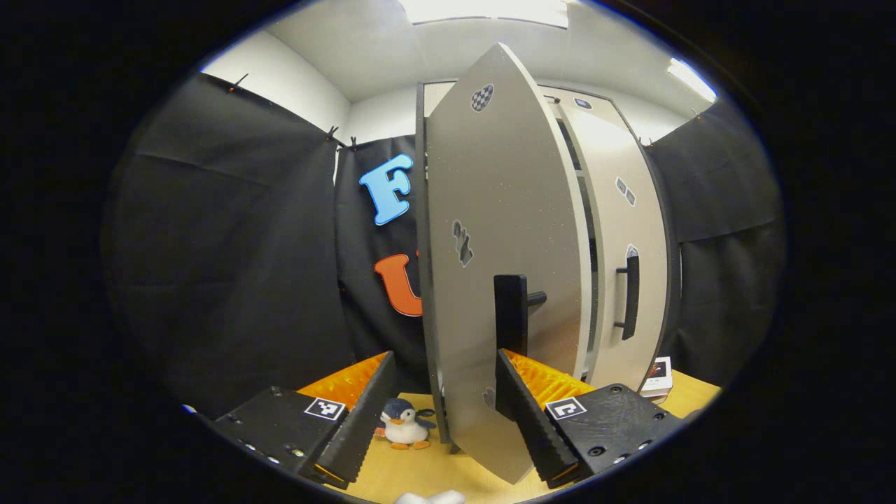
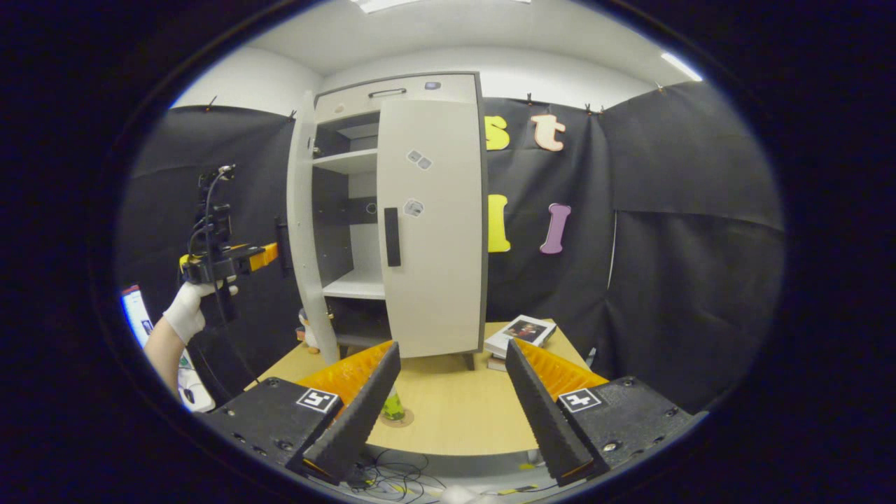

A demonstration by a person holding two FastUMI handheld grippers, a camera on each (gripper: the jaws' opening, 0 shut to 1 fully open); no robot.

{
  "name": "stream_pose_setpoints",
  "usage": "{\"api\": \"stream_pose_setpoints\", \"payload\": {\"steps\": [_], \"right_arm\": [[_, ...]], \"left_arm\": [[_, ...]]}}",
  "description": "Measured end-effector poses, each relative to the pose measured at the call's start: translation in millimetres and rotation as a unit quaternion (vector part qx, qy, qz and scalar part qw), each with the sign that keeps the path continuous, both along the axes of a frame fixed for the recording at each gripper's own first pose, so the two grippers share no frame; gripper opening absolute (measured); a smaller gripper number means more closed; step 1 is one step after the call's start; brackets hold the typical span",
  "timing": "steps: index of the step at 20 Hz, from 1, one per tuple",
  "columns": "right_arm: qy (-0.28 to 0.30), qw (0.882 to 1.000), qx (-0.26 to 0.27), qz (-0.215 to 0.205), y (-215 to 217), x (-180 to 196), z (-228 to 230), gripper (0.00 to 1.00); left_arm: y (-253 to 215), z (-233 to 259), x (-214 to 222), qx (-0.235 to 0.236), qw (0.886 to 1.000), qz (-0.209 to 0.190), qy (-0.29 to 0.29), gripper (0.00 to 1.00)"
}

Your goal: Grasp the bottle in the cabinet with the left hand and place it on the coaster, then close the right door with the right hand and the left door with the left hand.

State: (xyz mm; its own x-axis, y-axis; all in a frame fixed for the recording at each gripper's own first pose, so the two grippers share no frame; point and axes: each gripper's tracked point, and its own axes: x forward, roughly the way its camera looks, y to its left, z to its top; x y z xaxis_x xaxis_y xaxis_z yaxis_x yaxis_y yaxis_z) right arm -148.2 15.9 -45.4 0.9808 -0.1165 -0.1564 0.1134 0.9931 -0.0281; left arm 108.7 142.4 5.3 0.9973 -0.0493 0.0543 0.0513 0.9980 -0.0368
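The pale cabinet's right door (image 2: 430,224) lies flat against the front. Its left door (image 2: 304,231) stands ajar, edge-on in the right gripper view. In the left gripper view the left door (image 1: 504,231) rises close ahead with its dark handle (image 1: 511,311), and my left gripper (image 1: 441,427) is open with the door's lower edge between its fingers. A gloved hand holds that left gripper (image 2: 262,257) at the door's outer side. A green bottle (image 2: 392,406) stands on a round coaster (image 2: 404,420), partly behind one finger. My right gripper (image 2: 448,399) is open above the table's near edge.
A toy penguin (image 1: 406,423) sits on the wooden table (image 2: 455,413) by the cabinet's left foot. Stacked books (image 2: 521,332) lie to the right of the cabinet. Cables (image 2: 399,479) hang below the table's front edge. Black cloth walls close in the booth.
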Motion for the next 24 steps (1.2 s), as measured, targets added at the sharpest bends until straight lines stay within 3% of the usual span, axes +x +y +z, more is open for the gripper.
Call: {"api": "stream_pose_setpoints", "payload": {"steps": [3, 9, 15, 24], "right_arm": [[-0.004, 1.000, -0.001, -0.005, -1, -1, 3, 0.99], [-0.019, 1.000, -0.005, -0.009, 7, 4, 11, 0.99], [-0.038, 0.999, -0.018, 0.001, 35, 24, 18, 0.99], [-0.051, 0.997, -0.028, 0.048, 81, 49, 11, 0.99]], "left_arm": [[-16, -2, 1, 0.002, 1.000, -0.010, 0.006, 0.95], [-10, -9, -27, 0.001, 1.000, -0.013, 0.015, 0.96], [9, -20, -112, -0.011, 1.000, -0.006, 0.024, 0.96], [26, -54, -240, -0.003, 0.998, 0.036, 0.047, 0.96]]}}
